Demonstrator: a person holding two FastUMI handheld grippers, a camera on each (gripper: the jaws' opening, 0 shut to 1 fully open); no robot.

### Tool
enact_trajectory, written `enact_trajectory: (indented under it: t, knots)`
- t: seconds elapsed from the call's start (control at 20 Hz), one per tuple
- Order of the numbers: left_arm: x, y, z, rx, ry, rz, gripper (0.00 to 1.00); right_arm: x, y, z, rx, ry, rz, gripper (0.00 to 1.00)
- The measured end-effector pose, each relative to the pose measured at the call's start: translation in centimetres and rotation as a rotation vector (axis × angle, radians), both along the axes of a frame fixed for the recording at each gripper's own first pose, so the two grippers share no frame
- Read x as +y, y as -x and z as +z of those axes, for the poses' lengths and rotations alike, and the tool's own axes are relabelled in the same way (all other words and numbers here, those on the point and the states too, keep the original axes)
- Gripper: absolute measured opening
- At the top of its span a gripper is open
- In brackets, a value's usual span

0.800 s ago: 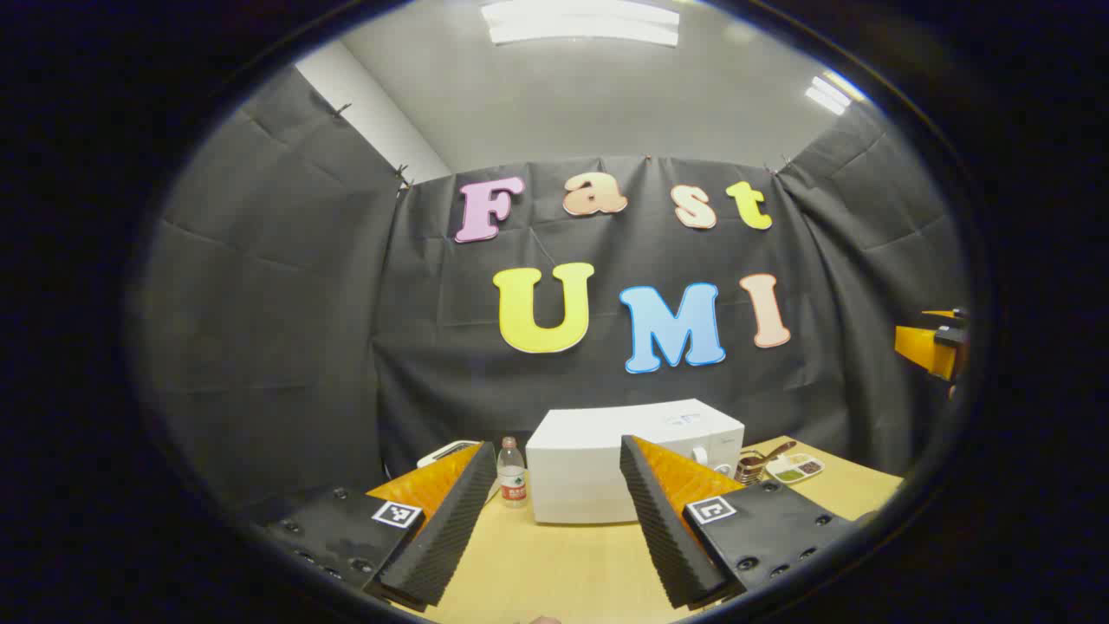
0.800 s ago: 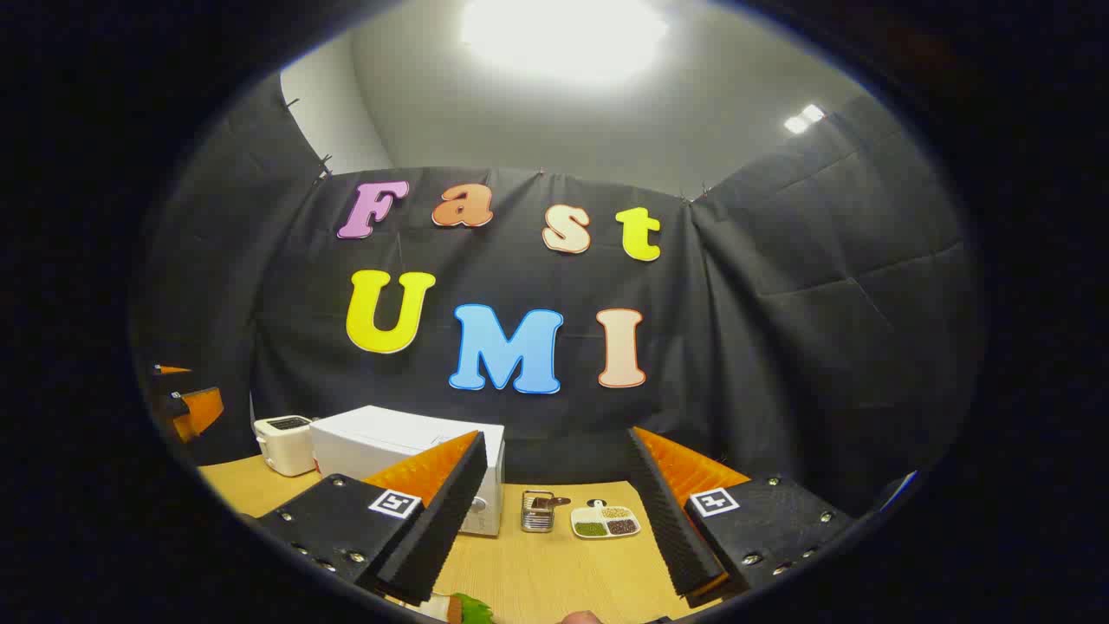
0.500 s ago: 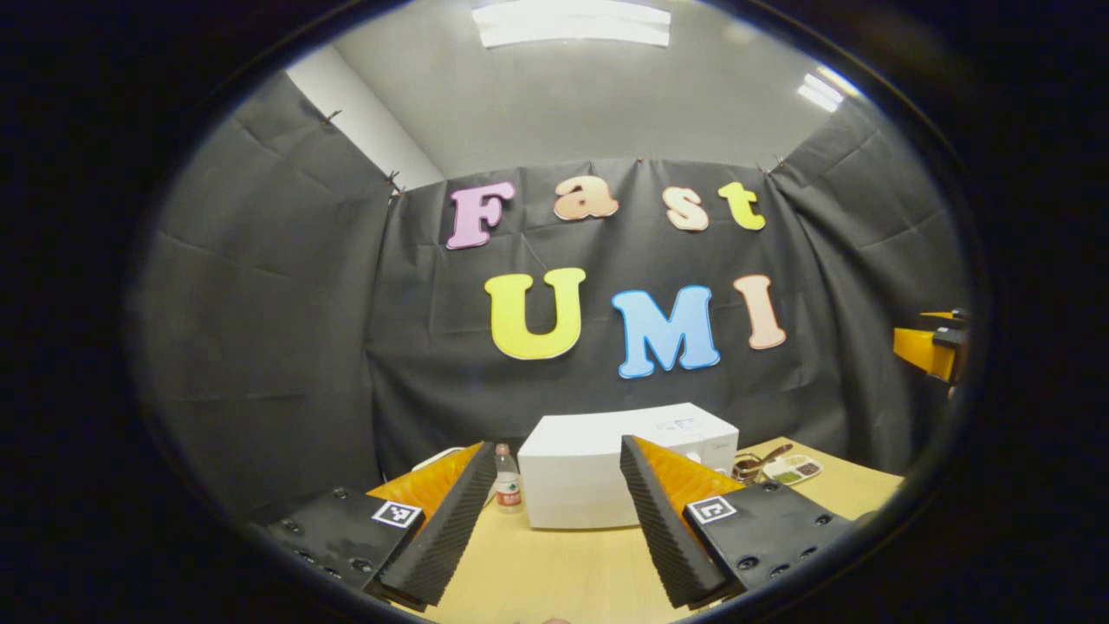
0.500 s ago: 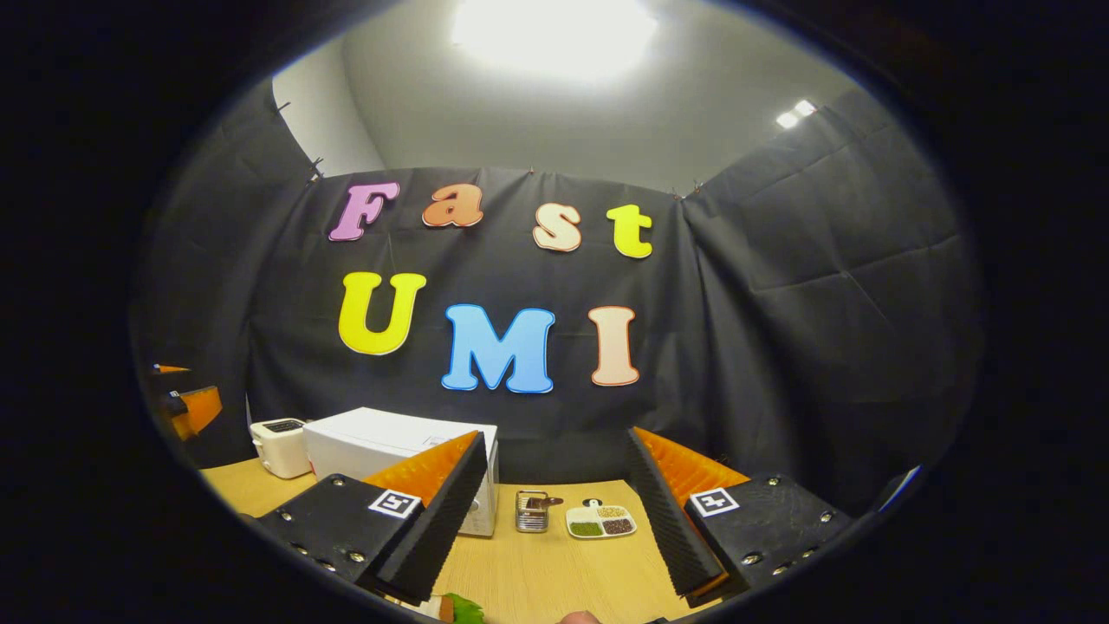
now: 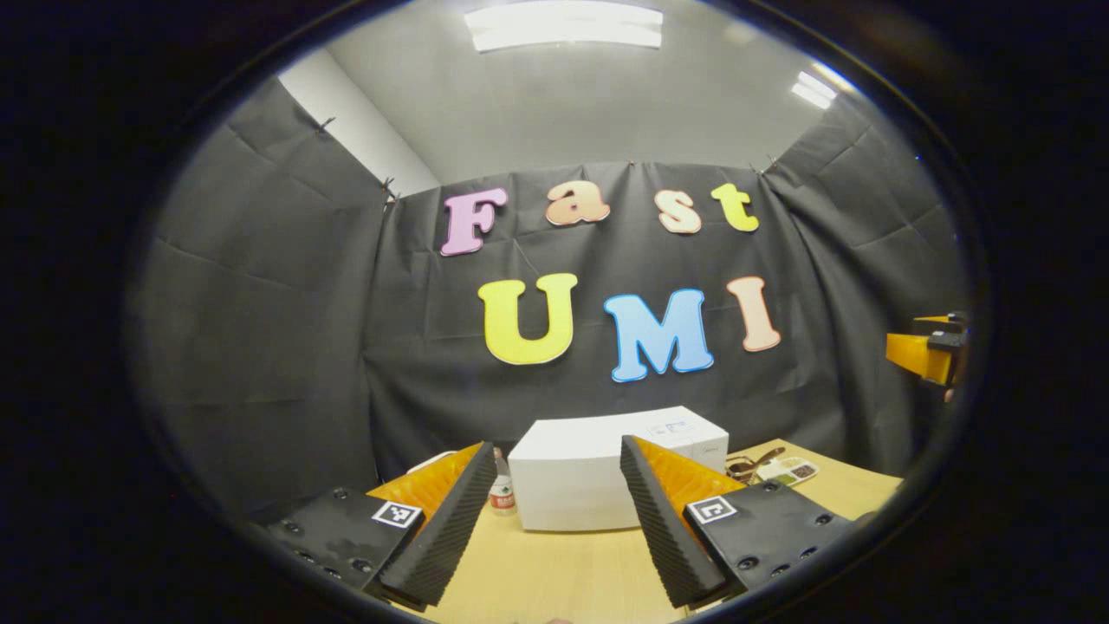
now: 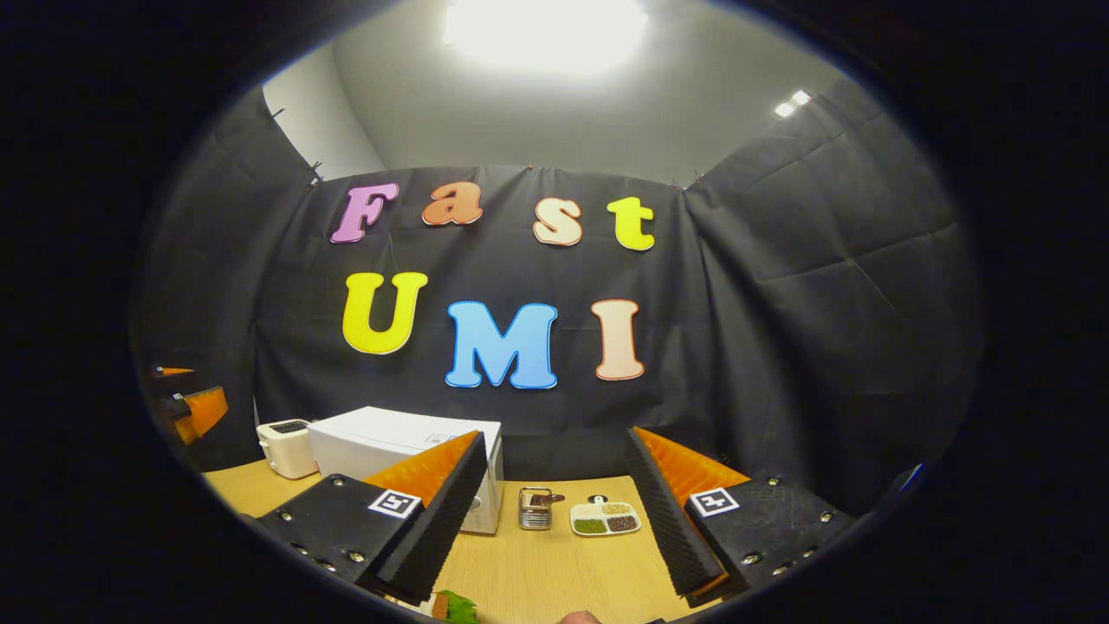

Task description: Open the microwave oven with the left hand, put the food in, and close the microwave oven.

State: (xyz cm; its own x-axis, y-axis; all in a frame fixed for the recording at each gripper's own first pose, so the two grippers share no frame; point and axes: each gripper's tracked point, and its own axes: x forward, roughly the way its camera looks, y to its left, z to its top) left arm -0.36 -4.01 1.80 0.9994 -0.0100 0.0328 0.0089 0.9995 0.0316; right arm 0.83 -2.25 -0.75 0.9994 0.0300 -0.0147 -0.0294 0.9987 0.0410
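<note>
A white microwave oven stands on the wooden table at the back, door closed, straight ahead of my left gripper, which is open and holds nothing. The same microwave sits left of centre in the right gripper view, partly behind a finger. My right gripper is open with nothing between its fingers. At the bottom edge of the right gripper view a bit of green food peeks out. The right gripper shows at the far right of the left gripper view, and the left gripper at the far left of the right gripper view.
A small bottle stands left of the microwave. A white toaster sits beyond it. Right of the microwave are a metal mesh holder and a divided white dish of grains. The wooden table stretches between my fingers.
Both views have shifted a little: the microwave has slid left and slightly lower in the left gripper view, hiding more of the bottle. Both grippers stay open.
</note>
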Motion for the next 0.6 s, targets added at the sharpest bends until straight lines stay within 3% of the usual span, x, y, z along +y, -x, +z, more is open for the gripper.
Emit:
enact_trajectory:
  t: [0.4, 0.6]
  knots:
    - [-3.5, 0.4, 0.0, -0.007, -0.02, 0.025, 0.94, -1.7, 0.6, -0.7, -0.004, -0.037, 0.047, 0.97]
    - [-6.0, -0.2, 0.0, -0.012, -0.016, 0.002, 1.0, -2.2, 0.9, -0.7, -0.019, -0.021, 0.053, 0.97]
